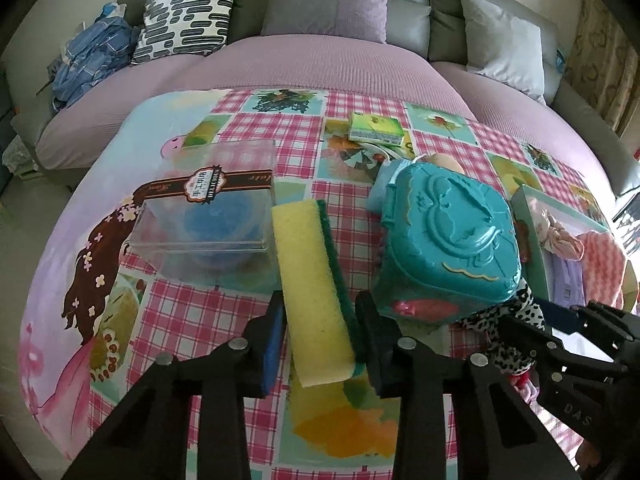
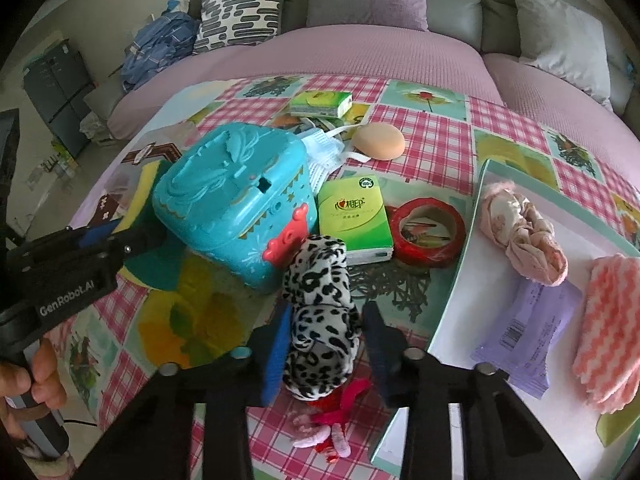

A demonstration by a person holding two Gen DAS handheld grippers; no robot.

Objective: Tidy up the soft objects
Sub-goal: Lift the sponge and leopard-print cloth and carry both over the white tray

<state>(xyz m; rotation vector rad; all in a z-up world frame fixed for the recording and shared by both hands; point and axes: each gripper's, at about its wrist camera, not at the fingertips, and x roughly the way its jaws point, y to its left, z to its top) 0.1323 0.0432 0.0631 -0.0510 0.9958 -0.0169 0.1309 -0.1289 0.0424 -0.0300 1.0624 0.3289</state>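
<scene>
**Sponge and leopard cloth gripped over the checked table**

Nearest, pink-checked tablecloth under both tools. Left gripper closed on yellow-green sponge, long axis running away. Right gripper clamped on leopard-print cloth, standing upright. Beyond, teal box, white tray, then purple-covered sofa.

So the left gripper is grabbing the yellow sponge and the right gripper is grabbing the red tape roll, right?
Not quite. The left gripper does have the yellow sponge, but the right gripper is closed on the leopard-print cloth toy. The right wrist view shows the red tape roll lying untouched on the table.
</scene>
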